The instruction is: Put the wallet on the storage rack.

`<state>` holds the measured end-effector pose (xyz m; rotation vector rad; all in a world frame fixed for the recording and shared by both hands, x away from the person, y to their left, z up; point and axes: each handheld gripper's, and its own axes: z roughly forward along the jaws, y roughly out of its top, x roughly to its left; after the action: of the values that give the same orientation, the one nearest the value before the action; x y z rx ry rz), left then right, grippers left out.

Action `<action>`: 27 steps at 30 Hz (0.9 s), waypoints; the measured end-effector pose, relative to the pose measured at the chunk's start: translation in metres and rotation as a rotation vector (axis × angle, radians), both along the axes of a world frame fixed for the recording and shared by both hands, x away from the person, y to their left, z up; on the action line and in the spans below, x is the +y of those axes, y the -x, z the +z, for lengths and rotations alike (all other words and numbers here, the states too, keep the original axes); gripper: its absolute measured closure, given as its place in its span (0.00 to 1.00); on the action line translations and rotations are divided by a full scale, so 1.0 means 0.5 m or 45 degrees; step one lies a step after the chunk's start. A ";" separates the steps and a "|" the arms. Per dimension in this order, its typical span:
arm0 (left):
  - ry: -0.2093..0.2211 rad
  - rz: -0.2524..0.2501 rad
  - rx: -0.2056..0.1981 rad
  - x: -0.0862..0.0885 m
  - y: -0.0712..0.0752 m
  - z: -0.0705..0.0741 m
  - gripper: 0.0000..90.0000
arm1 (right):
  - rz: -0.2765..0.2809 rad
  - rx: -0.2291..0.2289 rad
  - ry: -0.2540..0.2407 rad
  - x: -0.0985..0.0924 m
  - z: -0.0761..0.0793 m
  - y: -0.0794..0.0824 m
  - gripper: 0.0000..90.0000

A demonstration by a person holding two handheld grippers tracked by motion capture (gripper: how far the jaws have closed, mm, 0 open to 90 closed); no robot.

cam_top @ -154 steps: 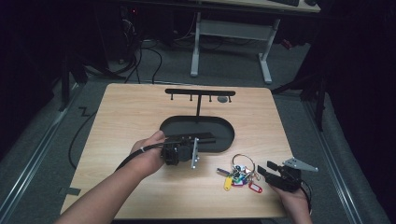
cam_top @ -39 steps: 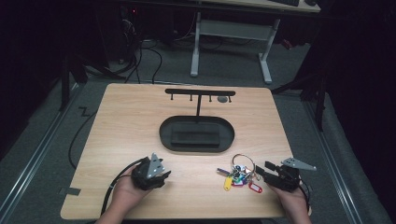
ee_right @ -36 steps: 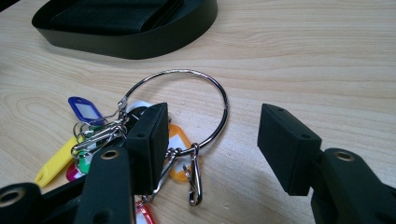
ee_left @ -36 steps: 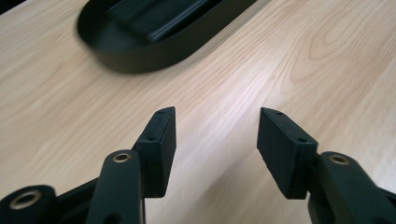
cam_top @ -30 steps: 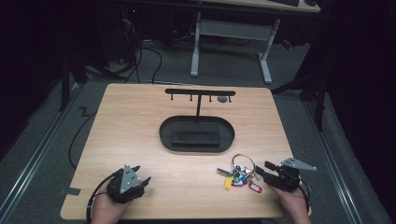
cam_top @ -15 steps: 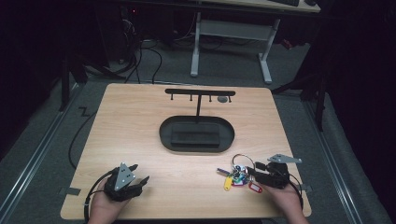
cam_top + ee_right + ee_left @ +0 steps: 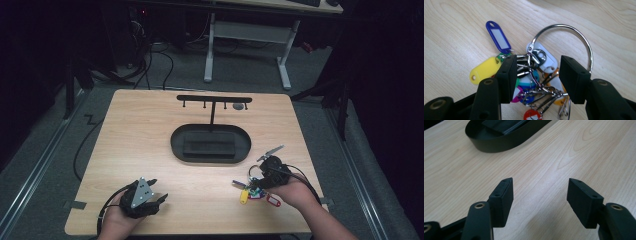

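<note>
**A:** Where's the key bunch [image 7: 534, 75]?

**B:** It lies flat on the wooden table [image 7: 150, 135], on the near right side of the black oval tray [image 7: 210, 144], close to the table's front edge. In the right gripper view you can pick out a blue tag [image 7: 498, 36], a yellow tag [image 7: 483, 70], a white tag and a big steel ring [image 7: 574, 33] arching away from the cluster.

**A:** And the right gripper [image 7: 536, 77]?

**B:** It is over the bunch, jaws apart with the tangle of small rings and keys between them. The pads don't press on anything I can see, so it has no grasp. The jaws have been closing, then eased a touch wider.

**A:** What's hard to read?

**B:** The lower keys are cut off by the bottom edge, and a red tag [image 7: 532, 115] is half hidden there. From above, the hand and gripper [image 7: 267, 172] cover much of the bunch.

**A:** The left gripper [image 7: 540, 195]?

**B:** It rests near the table's front, to the near left of the tray, jaws released, bare wood between them; they've just been opening. The tray is cropped at the top of its view.

**A:** Anything behind the tray?

**B:** A black hook stand [image 7: 214, 100] rises from it; its pegs are too small to count surely.
</note>
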<state>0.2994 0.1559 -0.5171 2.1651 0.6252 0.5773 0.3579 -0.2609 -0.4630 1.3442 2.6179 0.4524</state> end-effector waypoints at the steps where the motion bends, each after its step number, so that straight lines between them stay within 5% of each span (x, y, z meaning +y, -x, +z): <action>1: 0.000 0.000 0.000 0.000 0.000 0.000 0.43 | 0.000 0.000 0.000 0.000 0.000 0.000 0.55; 6: -0.009 -0.022 -0.012 -0.007 -0.005 0.002 0.43 | 0.040 0.096 0.095 0.041 -0.004 -0.039 0.59; 16: -0.013 -0.023 -0.012 -0.005 -0.005 -0.001 0.43 | -0.014 0.236 0.134 0.059 -0.029 -0.082 0.68; 21: -0.018 -0.028 -0.010 -0.006 -0.006 -0.002 0.42 | -0.001 0.234 0.155 0.061 -0.037 -0.089 0.74; 27: -0.007 -0.003 -0.004 0.001 -0.006 -0.001 0.42 | 0.016 0.243 0.175 0.068 -0.038 -0.088 0.93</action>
<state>0.3025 0.1565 -0.5177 2.1692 0.6200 0.5818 0.4017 -0.2267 -0.4820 1.3897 2.7510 0.1477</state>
